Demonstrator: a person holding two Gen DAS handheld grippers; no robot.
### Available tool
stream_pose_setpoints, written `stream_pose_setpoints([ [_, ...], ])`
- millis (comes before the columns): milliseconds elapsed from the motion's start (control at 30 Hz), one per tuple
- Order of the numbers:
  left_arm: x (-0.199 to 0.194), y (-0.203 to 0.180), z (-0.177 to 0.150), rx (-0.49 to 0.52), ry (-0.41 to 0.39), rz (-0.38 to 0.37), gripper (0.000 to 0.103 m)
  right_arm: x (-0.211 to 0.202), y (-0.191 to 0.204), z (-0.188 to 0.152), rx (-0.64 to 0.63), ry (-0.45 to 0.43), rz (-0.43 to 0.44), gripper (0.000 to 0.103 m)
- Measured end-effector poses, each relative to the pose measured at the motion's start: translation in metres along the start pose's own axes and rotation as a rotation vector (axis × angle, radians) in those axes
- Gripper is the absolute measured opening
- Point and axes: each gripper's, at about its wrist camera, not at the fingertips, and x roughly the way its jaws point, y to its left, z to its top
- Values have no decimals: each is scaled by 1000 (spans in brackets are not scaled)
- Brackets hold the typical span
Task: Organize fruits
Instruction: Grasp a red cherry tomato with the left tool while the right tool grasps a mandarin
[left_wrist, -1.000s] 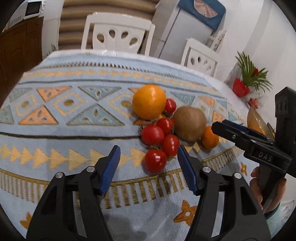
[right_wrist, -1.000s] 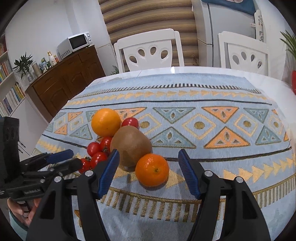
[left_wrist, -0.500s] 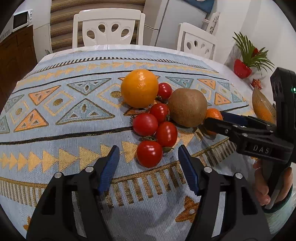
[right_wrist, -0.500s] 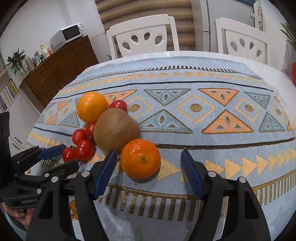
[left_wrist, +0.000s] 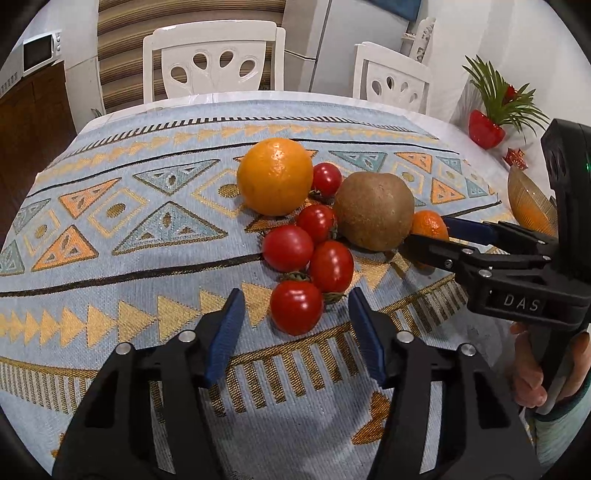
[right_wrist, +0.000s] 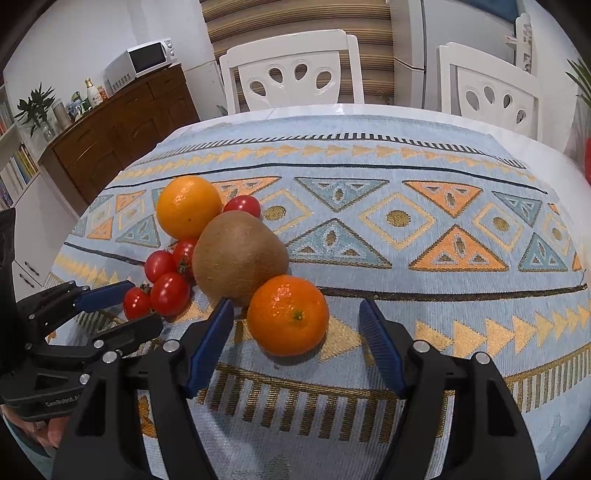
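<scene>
On the desk (right_wrist: 424, 229), the tangerine (right_wrist: 288, 314) sits between the spread jaws of the right gripper (right_wrist: 295, 345), its stem spot facing the camera. A tomato (left_wrist: 296, 307) lies between the left gripper's (left_wrist: 295, 332) spread jaws. The kiwi (right_wrist: 240, 255) lies slantwise just beyond. The right gripper reads "DAS".

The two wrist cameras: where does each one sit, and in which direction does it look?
Left wrist: on the left gripper, facing the nearest tomato; a hand shows.
Right wrist: on the right gripper, facing the small orange; no hand is clear.
Shared: the kiwi, the big orange, and both jaws open.
</scene>
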Motion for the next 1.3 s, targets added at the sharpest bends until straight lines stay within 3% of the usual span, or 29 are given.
stream_pose_setpoints([
  [400,1,-2,-1,17,0,4,48,1,5,0,-18,8,-6,65],
  [500,0,-4,-1,18,0,4,44,2,6,-1,-26,14,-4,59],
  [767,0,-3,-1,16,0,5,35,2,10,-2,-47,15,-9,53],
  [1100,0,-2,-1,9,-2,3,33,3,12,-2,-52,13,-20,42],
  [1300,1,-2,-1,10,-2,3,33,3,11,-1,-54,12,-21,42],
])
